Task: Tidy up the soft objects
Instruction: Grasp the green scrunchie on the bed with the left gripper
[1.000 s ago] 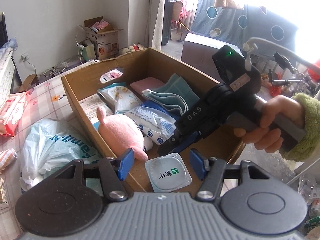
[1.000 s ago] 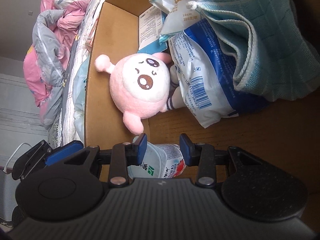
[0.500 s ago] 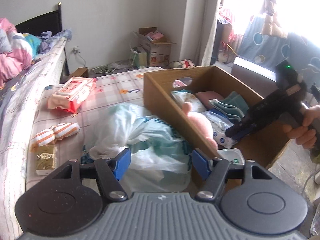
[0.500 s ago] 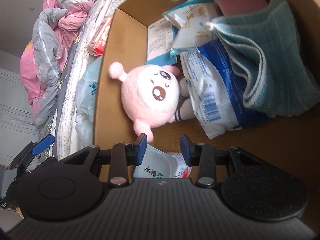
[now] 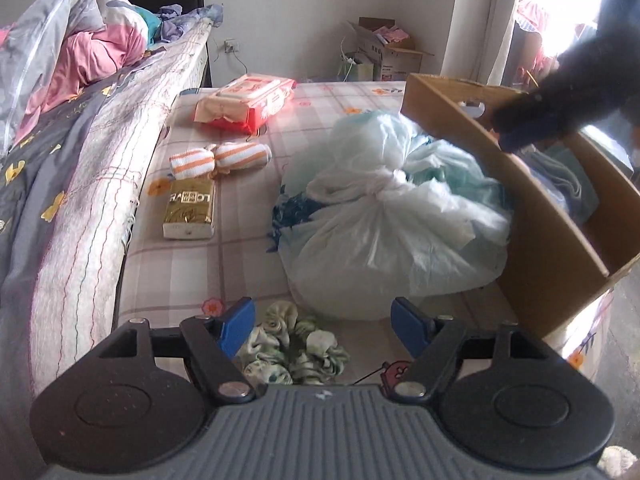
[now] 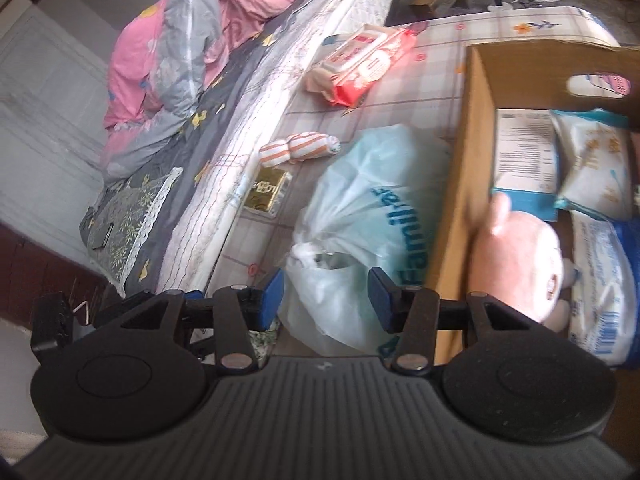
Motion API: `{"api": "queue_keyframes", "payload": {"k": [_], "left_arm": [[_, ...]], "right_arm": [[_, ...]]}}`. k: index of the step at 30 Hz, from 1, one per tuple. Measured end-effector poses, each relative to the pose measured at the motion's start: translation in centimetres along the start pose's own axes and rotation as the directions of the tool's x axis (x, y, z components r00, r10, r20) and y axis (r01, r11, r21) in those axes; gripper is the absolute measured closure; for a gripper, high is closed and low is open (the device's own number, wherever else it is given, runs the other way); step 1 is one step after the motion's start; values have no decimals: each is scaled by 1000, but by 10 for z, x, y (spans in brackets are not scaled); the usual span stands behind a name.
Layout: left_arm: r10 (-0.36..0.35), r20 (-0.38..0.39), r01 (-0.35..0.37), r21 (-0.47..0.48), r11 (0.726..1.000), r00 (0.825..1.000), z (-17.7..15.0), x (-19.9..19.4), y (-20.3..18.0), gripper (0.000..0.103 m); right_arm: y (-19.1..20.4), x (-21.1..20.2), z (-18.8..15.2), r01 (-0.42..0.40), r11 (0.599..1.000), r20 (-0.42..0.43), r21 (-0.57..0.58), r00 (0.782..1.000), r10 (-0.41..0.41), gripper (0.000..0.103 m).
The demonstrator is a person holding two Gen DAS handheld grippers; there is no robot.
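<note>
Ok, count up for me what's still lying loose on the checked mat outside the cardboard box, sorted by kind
Tied plastic bag: 1
Red wipes pack: 1
Orange-striped rolled socks: 1 bundle
Gold packet: 1
Green floral scrunchie: 1
Total: 5, all on the checked mat beside the cardboard box. The left gripper is open just above the scrunchie.

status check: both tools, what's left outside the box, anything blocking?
Left tool open, empty, above green scrunchie. Right tool open, empty, over tied plastic bag. Bag sits against cardboard box, crowding the scrunchie.
</note>
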State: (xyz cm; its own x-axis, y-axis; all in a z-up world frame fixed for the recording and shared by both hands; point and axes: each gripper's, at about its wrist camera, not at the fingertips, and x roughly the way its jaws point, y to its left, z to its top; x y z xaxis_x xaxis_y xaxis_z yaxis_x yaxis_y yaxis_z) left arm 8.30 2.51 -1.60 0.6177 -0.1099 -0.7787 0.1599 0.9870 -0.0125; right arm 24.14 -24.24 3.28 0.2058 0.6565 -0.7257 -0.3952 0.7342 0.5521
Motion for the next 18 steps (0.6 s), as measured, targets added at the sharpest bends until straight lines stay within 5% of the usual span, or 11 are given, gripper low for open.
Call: {"api": "queue_keyframes", "payload": {"k": [11,18], "left_arm": [[97,-117,-87,92,992,988,-26,59,2,30],[65,-84,-65,2,998,994,-24,59,27,62]], "right_arm": [[77,74,29,-79,994,-93,-70,993,72,50],[99,138,64,-110,993,-146,-34,984,104,45]]}}
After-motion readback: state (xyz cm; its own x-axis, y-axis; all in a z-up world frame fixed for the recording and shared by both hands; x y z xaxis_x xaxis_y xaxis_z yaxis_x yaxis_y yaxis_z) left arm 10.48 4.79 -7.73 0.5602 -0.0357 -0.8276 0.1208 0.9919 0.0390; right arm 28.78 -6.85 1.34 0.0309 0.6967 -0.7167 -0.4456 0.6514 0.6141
